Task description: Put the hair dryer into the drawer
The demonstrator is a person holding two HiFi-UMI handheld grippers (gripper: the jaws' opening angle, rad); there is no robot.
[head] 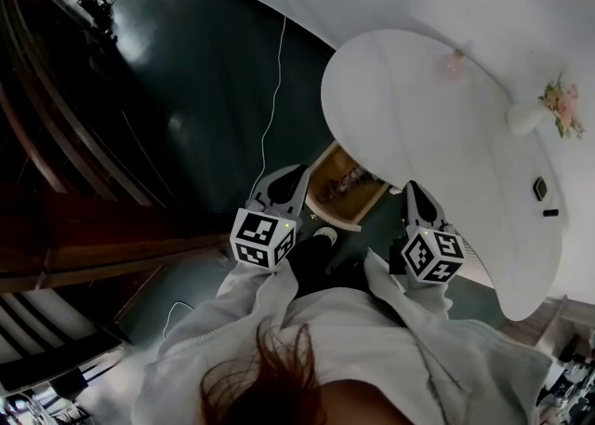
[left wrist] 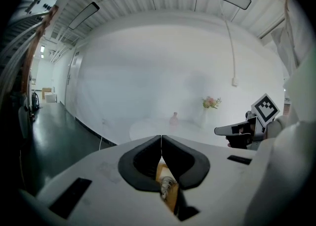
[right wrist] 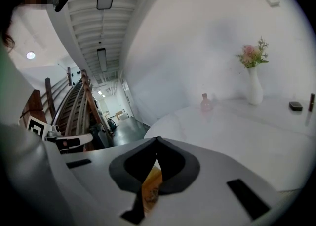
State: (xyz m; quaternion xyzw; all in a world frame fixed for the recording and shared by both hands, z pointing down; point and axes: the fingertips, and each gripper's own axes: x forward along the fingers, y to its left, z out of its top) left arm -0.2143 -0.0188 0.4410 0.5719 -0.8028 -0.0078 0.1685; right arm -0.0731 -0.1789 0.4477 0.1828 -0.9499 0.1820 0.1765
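Both grippers are closed and empty. The left gripper (left wrist: 161, 137) has its jaw tips touching with nothing between them. The right gripper (right wrist: 157, 140) is the same, tips meeting with no load. In the head view, the left gripper (head: 297, 174) and right gripper (head: 410, 189) are held side by side but well apart, both aimed at the table's near edge.

The drawer (head: 335, 215) is wood, pulled open, and sticks out from under that near edge, between the two grippers. A coiled thing (left wrist: 167, 185) lies inside it and shows through the gap below the left jaws. I can't confirm it's the hair dryer (too small and cluttered), and no hair dryer shows anywhere else.

On the white table (head: 418, 107), a vase (head: 525, 118) with flowers sits near the wall-side edge. A pink bottle (head: 454, 62) stands at the same edge, further along. Two small black items (head: 539, 188) are near the right-end edge.

A cable (head: 270, 107) hangs down the wall onto the dark floor (head: 204, 70).
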